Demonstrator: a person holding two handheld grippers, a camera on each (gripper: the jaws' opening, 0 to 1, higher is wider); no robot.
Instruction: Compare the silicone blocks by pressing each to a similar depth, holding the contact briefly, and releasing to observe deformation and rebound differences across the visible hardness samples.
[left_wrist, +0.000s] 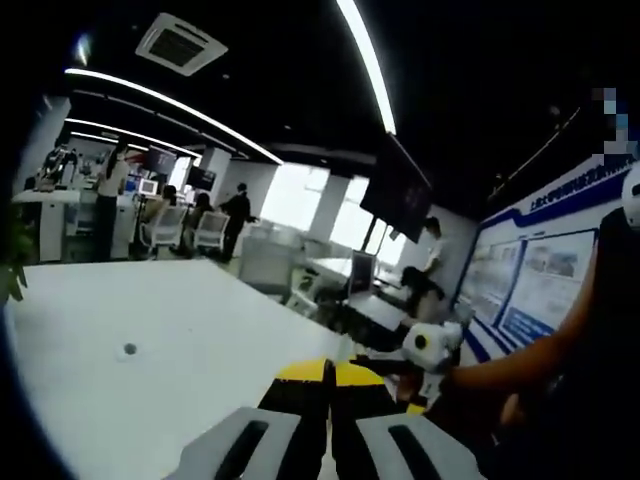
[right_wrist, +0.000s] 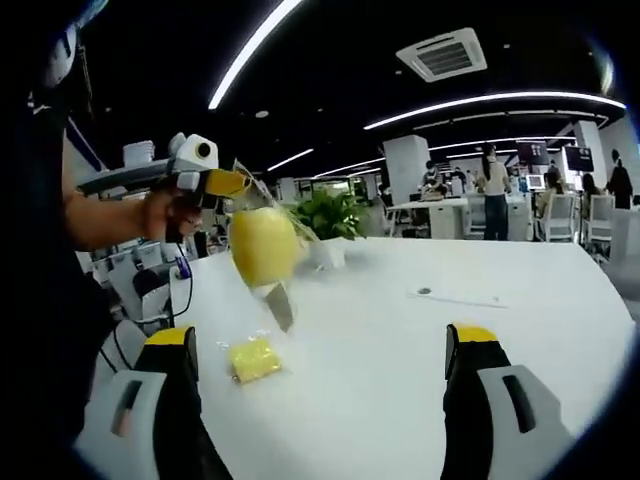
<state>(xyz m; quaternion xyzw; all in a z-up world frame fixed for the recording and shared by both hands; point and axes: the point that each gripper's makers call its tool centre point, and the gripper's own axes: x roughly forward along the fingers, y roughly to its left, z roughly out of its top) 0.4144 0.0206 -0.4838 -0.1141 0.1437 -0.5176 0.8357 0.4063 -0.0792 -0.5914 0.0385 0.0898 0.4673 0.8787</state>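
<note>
Ahead of the right gripper (right_wrist: 320, 375), in the right gripper view, 2 yellow things showed over the white table (right_wrist: 480, 330). 1 was a small yellow silicone block (right_wrist: 254, 359), lying flat on the table just beyond the tip of that gripper's near-side jaw; it looked squarish with a bumpy top, and its longer side ran slightly uphill toward the far jaw. The other was a larger pale yellow piece (right_wrist: 264, 245) inside a clear bag, held up off the table by the left gripper (right_wrist: 228, 183), which came in from that side with a hand (right_wrist: 165, 215) around its handle. That piece hung with its long axis roughly vertical, the bag's clear tail (right_wrist: 281, 303) pointing down at the table.

The right gripper's 2 yellow-tipped jaws stood wide apart with nothing between them.

In the left gripper view, the left gripper (left_wrist: 330, 375) had its black, yellow-tipped jaws drawn close together; whether they pinched the bag could not be told there. Beyond a green plant (right_wrist: 330, 213), office desks and standing people filled the background.
</note>
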